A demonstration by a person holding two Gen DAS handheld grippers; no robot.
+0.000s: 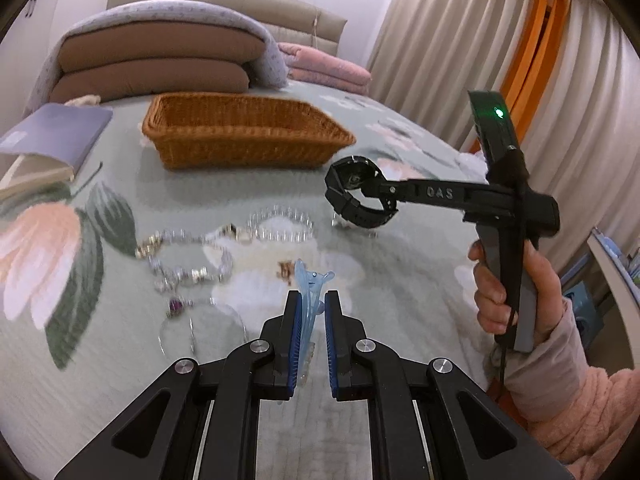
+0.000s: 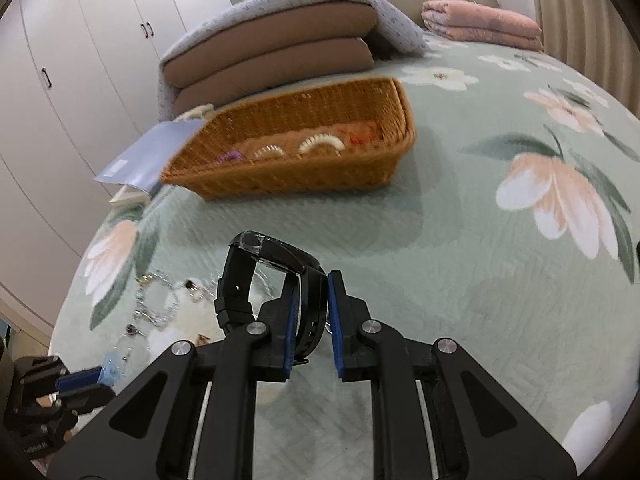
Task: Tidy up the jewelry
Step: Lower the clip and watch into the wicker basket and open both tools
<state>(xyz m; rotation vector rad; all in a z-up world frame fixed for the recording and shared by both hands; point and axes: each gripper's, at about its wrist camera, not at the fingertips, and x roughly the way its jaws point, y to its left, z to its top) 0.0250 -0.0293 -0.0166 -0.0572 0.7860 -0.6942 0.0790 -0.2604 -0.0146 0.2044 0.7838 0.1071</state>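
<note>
Both tools are loaded, and both grips look chancy. The left hand-held gripper (image 1: pixel 311 312) is clamped on a pale blue hair clip (image 1: pixel 310 300), which sits off-centre against the left pad with most of its length sticking out past the tips; smooth plastic held that way could twist or slide free on the way to the basket (image 1: pixel 240 136). The right hand-held gripper (image 2: pixel 314 316) pinches one side of a black watch (image 2: pixel 272 280), held clear of the bed (image 2: pixel 480 280); the rest of the strap loop hangs to the left, so a quick swing could lever it out. The basket stands well beyond both, already holding a few hair ties. Necklaces and bracelets (image 1: pixel 192 256) lie on the bed below the left tool, so a dropped clip could land among them and tangle.
</note>
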